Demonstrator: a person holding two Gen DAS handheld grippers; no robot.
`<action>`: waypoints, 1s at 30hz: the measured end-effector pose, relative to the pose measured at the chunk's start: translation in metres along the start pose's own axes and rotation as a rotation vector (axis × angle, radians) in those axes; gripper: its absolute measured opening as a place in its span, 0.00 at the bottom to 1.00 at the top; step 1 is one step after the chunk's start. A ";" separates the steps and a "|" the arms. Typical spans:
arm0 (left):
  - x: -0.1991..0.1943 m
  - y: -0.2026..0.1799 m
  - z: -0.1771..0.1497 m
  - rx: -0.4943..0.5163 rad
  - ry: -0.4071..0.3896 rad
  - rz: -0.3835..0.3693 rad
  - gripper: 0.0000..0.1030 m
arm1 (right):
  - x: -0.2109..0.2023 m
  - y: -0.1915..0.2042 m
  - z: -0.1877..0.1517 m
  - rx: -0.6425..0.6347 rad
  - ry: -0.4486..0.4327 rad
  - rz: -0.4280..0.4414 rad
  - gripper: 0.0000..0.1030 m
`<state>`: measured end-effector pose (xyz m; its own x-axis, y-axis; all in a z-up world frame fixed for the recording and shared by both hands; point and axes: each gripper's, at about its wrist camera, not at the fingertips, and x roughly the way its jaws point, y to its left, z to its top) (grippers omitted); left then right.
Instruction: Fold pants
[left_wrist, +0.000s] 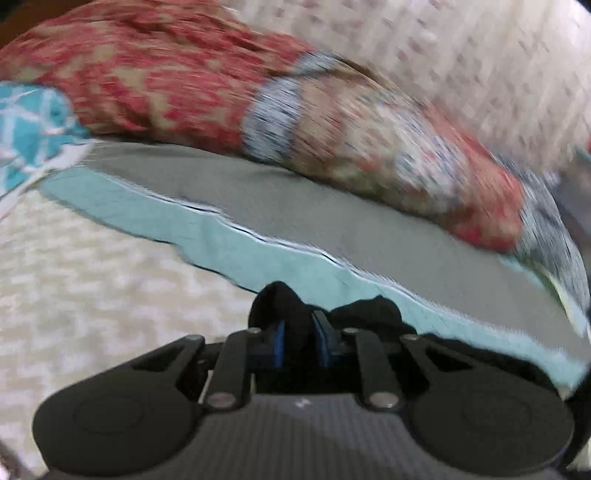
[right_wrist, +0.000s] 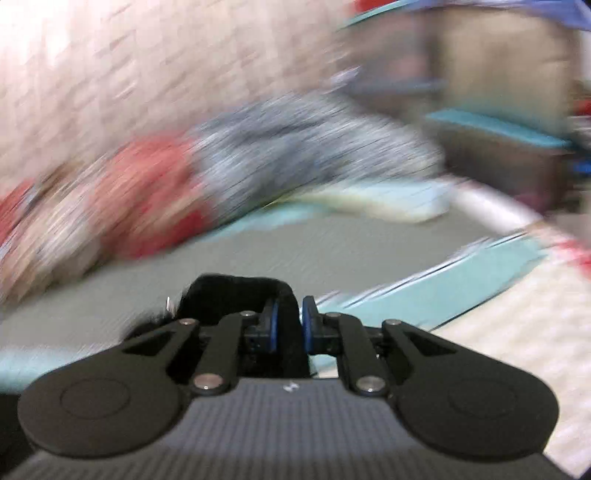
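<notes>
We note a grey mat (left_wrist: 332, 206) with a teal border spread ahead. Black pants (left_wrist: 291, 310) sit directly at both tools: left gripper (left_wrist: 298, 334) and right gripper (right_wrist: 289, 325) each pinch bunched fabric.

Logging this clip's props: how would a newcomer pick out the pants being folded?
Find the grey mat with a teal border spread on the cream bedding. At its near edge, black pants are pinched by the left gripper and right gripper. Nothing else is plain black cloth; the neighbouring heap is red-patterned.
</notes>
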<state>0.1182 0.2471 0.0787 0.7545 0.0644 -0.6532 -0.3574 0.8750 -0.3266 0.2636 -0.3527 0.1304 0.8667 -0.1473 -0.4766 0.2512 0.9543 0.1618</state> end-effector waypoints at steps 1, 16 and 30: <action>-0.002 0.010 0.001 -0.024 -0.002 0.015 0.15 | 0.005 -0.019 0.010 0.046 0.006 -0.029 0.11; -0.015 0.024 -0.018 -0.059 -0.008 0.028 0.14 | 0.006 -0.055 -0.017 0.153 0.139 -0.079 0.47; 0.049 -0.010 -0.013 0.056 0.068 0.099 0.92 | 0.113 -0.005 -0.009 0.154 0.333 -0.198 0.77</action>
<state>0.1515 0.2350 0.0416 0.6773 0.1203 -0.7258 -0.3950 0.8918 -0.2208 0.3560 -0.3719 0.0680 0.6150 -0.2079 -0.7606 0.4827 0.8621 0.1546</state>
